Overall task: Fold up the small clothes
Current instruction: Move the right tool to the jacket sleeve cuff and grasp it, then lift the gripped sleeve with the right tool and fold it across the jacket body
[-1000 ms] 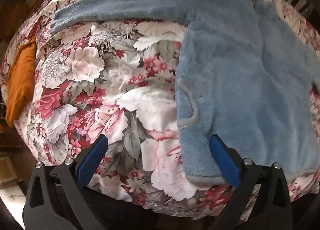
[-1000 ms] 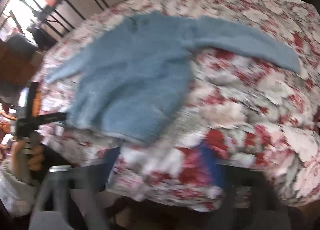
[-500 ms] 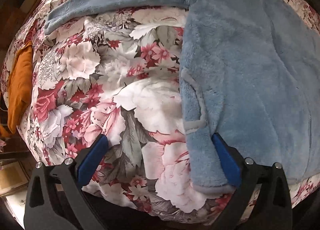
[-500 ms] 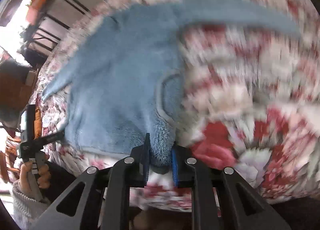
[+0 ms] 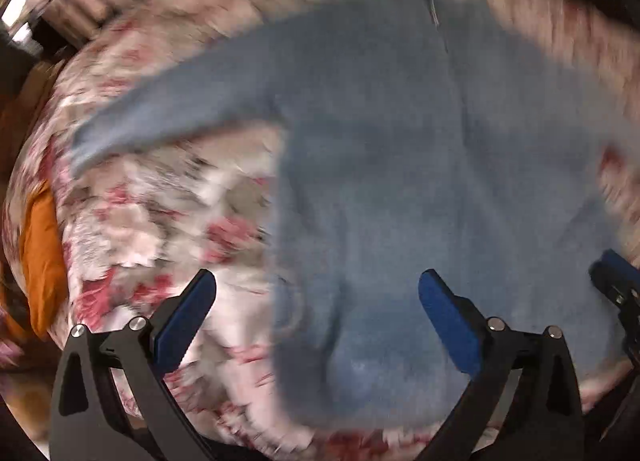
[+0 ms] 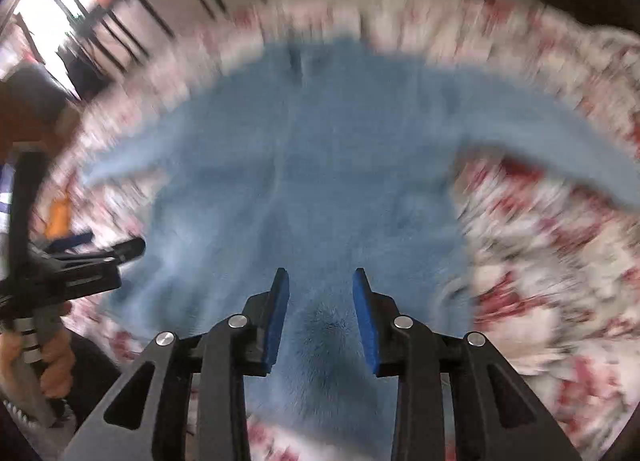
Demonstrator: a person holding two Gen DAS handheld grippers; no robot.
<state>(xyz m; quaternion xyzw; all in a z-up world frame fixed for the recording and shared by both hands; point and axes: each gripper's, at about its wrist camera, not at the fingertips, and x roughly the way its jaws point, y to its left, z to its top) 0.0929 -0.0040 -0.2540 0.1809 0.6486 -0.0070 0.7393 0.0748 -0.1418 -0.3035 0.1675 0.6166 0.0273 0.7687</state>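
Observation:
A fluffy light-blue sweater [image 5: 420,165] lies spread on a floral bedspread [image 5: 160,189], sleeves out to both sides. My left gripper [image 5: 316,301] is open wide over the sweater's lower left hem, with the edge between its blue pads and not pinched. It also shows at the left of the right wrist view as the left gripper [image 6: 100,253]. My right gripper [image 6: 320,293] hangs over the sweater [image 6: 312,165] near its lower hem. Its jaws are opening, with fleece bulging between the pads. Both views are blurred by motion.
An orange cloth [image 5: 42,261] lies at the bed's left edge. A dark metal rail [image 6: 160,13] and a pale wall stand behind the bed. A person's hand [image 6: 56,361] grips the left tool's handle. The bedspread [image 6: 540,261] extends right of the sweater.
The left gripper slid right, so the sweater's hem now lies between its open jaws. The right gripper dropped onto the hem, pinched it half a second ago, and its jaws have parted again.

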